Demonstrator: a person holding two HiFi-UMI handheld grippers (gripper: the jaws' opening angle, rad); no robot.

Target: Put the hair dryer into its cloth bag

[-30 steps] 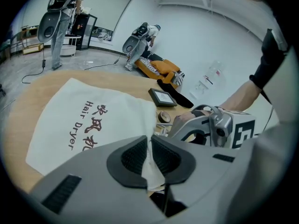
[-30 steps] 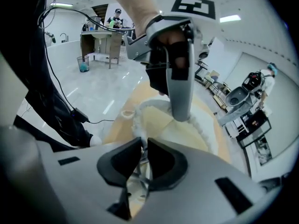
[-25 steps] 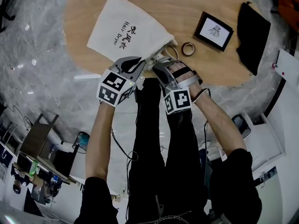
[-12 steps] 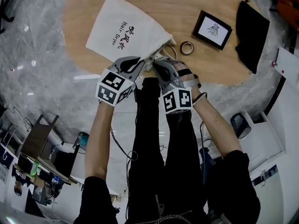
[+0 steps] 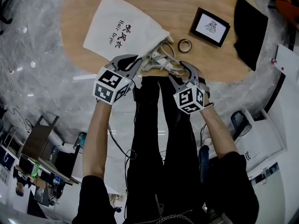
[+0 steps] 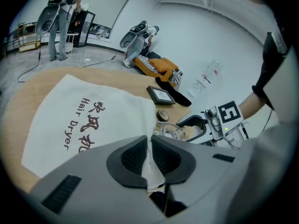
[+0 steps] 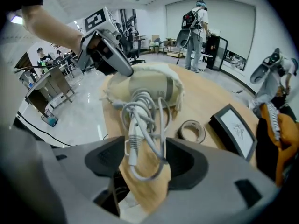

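Both bare forearms reached forward from the body to the near edge of the wooden table [image 5: 196,3], with the hands side by side and apart. The left gripper [image 5: 136,62] angled down toward the mouth of the white cloth bag [image 5: 122,31]. Its jaws were clenched on a fold of the bag's rim, and the cloth was pinched flat between the two pads.

The right gripper [image 5: 181,72] sat just to the right of the bag's mouth and tipped steeply downward. Its jaws had just been opening and stood wide. The loops and plug of the grey cord [image 7: 142,125] lay between the jaws, but neither pad pressed on them.

The hair dryer [image 7: 152,87] lay on the table with its grey body inside the open mouth of the bag, and the cloth was gathered around it. Its cord spilled out toward the person.

Farther right on the table were a roll of tape [image 5: 185,45], a small framed picture [image 5: 210,27] and a black cloth [image 5: 250,29], all well apart from both grippers.
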